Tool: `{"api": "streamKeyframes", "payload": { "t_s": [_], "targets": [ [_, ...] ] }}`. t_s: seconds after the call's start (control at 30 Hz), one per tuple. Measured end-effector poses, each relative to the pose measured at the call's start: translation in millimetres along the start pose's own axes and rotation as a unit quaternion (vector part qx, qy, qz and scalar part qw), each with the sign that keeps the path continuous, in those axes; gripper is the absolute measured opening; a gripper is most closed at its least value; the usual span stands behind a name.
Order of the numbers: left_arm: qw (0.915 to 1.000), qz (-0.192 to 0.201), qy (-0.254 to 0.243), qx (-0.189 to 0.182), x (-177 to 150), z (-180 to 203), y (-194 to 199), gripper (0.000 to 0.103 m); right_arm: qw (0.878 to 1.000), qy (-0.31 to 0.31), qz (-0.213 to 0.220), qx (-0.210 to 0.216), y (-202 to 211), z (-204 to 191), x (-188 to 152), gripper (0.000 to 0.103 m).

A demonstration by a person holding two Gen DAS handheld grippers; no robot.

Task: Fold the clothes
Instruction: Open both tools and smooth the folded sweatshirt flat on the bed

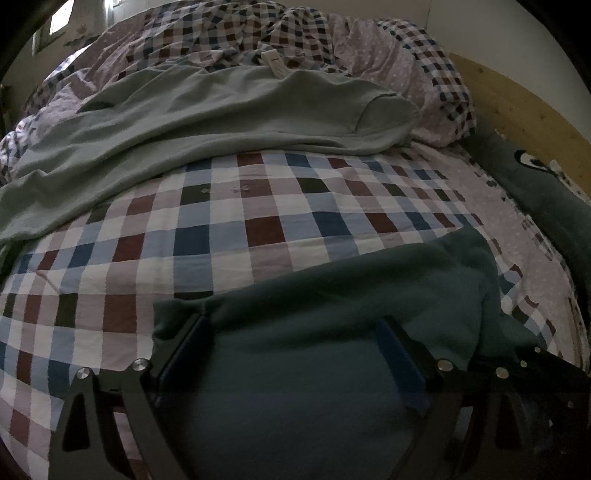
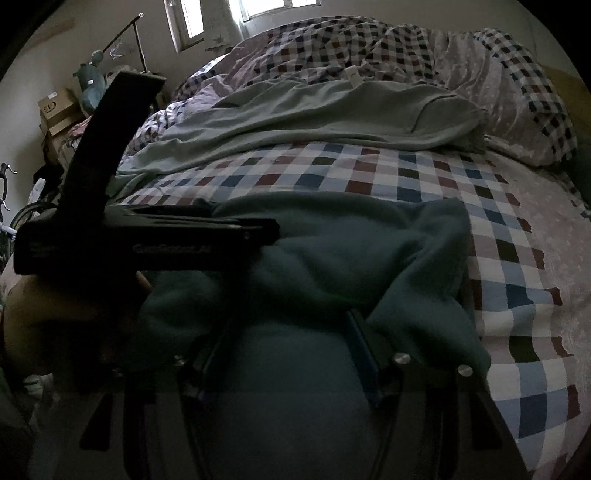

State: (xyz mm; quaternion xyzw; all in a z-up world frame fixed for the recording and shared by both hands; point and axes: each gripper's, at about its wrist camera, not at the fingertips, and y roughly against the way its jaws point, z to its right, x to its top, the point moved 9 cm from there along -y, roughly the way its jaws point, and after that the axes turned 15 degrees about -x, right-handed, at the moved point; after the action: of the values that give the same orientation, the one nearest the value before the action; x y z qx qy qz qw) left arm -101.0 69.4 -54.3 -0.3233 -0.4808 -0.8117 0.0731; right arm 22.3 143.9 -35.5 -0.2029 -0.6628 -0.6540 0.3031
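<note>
A dark teal fleece garment [image 1: 351, 288] lies bunched on the near part of the bed, and the right wrist view shows it too [image 2: 351, 251]. My left gripper [image 1: 291, 328] rests low on it with its jaws wide apart and fabric bulging between them. The right wrist view shows the left gripper [image 2: 274, 229] edge-on, held in a hand at the garment's left end. My right gripper [image 2: 286, 343] is open at the garment's near right side, with cloth between its fingers and a fold draped over the right finger [image 2: 364, 347]. A pale green garment [image 1: 221, 118] lies spread further back [image 2: 314, 118].
The bed has a checked cover [image 1: 258, 221], with a crumpled checked duvet [image 1: 221, 33] heaped at the back. A wooden headboard [image 1: 524, 110] and a dark green pillow [image 1: 554, 195] line the right side. Cardboard boxes [image 2: 59, 110] and a clothes rack [image 2: 136, 40] stand left of the bed.
</note>
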Motion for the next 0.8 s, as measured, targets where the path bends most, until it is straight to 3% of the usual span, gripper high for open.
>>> {"api": "streamKeyframes", "payload": {
  "t_s": [0.13,0.33,0.43,0.5,0.6,0.8],
  "targets": [
    [0.9988,0.029,-0.01,0.038,2.2,4.6,23.2,0.094,1.0,-0.001,0.0,0.002,0.1,-0.7,0.4,0.065],
    [0.9976,0.063,-0.017,0.02,-15.1,26.2,69.7,0.094,1.0,0.008,0.01,-0.014,10.5,-2.7,3.6,0.067],
    [0.9972,0.057,-0.033,0.036,-32.5,35.9,81.9,0.094,0.999,0.027,0.028,-0.025,31.6,-6.3,0.1,0.081],
    [0.9965,0.056,-0.034,0.051,-41.6,37.9,88.6,0.094,0.998,0.04,0.042,-0.028,49.1,-9.2,-4.8,0.084],
    [0.9961,0.059,-0.018,0.064,-57.3,39.8,101.9,0.094,0.998,0.041,0.047,-0.03,73.8,-8.3,-24.1,0.085],
    [0.9972,0.058,0.001,0.047,-96.8,56.2,123.7,0.094,0.996,0.078,0.021,-0.029,109.5,-21.8,-76.4,0.085]
  ]
}}
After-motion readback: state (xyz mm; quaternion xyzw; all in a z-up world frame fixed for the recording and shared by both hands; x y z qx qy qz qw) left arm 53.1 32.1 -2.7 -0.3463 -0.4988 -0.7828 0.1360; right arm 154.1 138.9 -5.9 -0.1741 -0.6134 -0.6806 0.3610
